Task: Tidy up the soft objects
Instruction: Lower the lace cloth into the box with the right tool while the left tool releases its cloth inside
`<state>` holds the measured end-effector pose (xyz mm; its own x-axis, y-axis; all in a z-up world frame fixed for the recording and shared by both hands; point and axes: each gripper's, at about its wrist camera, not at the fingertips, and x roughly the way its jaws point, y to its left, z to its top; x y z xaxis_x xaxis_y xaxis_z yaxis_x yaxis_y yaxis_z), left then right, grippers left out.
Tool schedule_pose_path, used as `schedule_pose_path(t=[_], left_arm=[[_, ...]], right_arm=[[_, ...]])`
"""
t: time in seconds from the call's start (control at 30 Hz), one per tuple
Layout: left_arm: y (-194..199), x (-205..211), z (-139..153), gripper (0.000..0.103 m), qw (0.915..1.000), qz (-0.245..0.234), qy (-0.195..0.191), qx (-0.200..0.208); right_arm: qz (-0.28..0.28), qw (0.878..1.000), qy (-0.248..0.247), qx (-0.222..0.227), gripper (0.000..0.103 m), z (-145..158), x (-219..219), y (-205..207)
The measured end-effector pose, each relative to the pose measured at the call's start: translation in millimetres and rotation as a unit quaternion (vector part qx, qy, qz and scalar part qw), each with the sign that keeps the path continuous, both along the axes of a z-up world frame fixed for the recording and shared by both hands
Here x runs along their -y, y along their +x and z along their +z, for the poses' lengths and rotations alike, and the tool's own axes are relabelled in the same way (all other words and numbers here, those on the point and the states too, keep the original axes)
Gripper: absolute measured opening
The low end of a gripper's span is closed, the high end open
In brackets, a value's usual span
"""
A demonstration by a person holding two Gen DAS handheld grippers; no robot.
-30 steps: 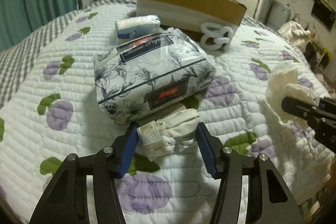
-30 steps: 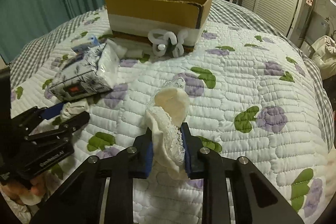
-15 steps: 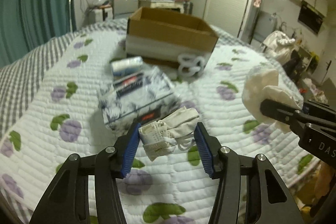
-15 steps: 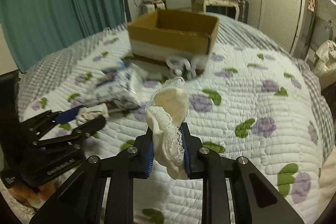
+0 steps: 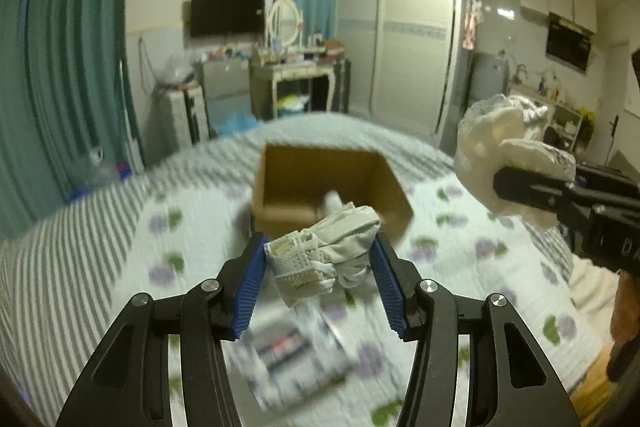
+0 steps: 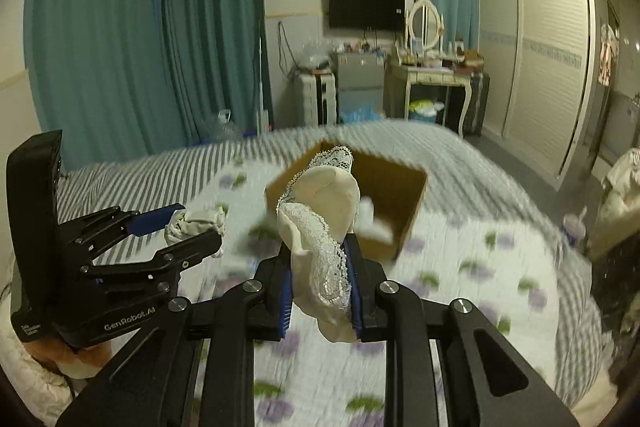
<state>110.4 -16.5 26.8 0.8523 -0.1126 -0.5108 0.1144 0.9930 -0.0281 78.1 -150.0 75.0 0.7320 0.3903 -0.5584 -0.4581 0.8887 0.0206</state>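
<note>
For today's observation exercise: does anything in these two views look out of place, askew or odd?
Nothing is damaged or spilled. Each gripper holds a soft bundle in the air: the left gripper a white mesh garment, the right gripper a cream lace-trimmed cloth. The open cardboard box sits upright on the quilt, which is blurred.

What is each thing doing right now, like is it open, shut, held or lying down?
Left gripper: shut on the white bundle.
White bundle: held in the air.
Right gripper: shut on the lace cloth.
Lace cloth: held in the air.
Cardboard box: open on top, on the bed.
Tissue pack: lying on the bed.
</note>
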Motion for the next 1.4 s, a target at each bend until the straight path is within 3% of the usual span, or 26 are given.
schedule_pose_path(t=[0.13,0.37,0.53,0.77,0.87,0.9,0.97,1.0,1.13,1.23,1.4], left_arm=[[46.7,-2.3,10.3,0.052,0.9995,0.004,0.029,0.010],[139.1,-3.3,6.7,0.052,0.9994,-0.017,0.025,0.016],[194.5,-6.2,-26.9,0.052,0.9995,-0.020,0.003,-0.025],[227.8,-2.7,-73.0,0.052,0.9974,-0.008,0.038,-0.060],[224.5,-1.4,-72.3,0.056,0.9978,-0.010,0.038,-0.053],[223.4,-0.8,-70.9,0.065,0.9979,-0.008,0.037,-0.053],[221.1,0.6,-63.4,0.081,0.9978,0.001,0.040,-0.054],[217.2,1.0,-58.1,0.081,0.9978,0.006,0.046,-0.047],[197.3,-1.7,-26.2,0.081,0.9974,0.017,0.063,-0.031],[172.7,-3.0,6.0,0.081,0.9970,0.022,0.073,-0.011],[99.1,0.0,71.6,0.081,0.9959,0.019,0.077,0.044]], right_arm=[[-0.007,1.000,0.000,0.004,0.022,18.0,-12.9,55.1],[-0.032,0.999,0.011,-0.014,0.022,10.7,-27.3,158.0],[-0.056,0.997,0.014,-0.058,0.022,-40.2,-25.1,228.1],[-0.060,0.991,0.031,-0.113,0.022,-108.7,-15.2,271.4],[-0.063,0.991,0.037,-0.116,0.023,-118.5,-8.0,276.8],[-0.066,0.990,0.038,-0.115,0.029,-120.1,-6.0,276.6],[-0.069,0.991,0.036,-0.110,0.054,-117.1,-2.9,274.7],[-0.071,0.991,0.036,-0.104,0.067,-112.5,-2.3,271.1],[-0.076,0.994,0.038,-0.075,0.070,-79.3,1.0,248.7],[-0.077,0.995,0.032,-0.049,0.073,-37.1,5.6,220.8],[-0.078,0.997,0.017,0.004,0.083,40.9,12.4,159.4]])
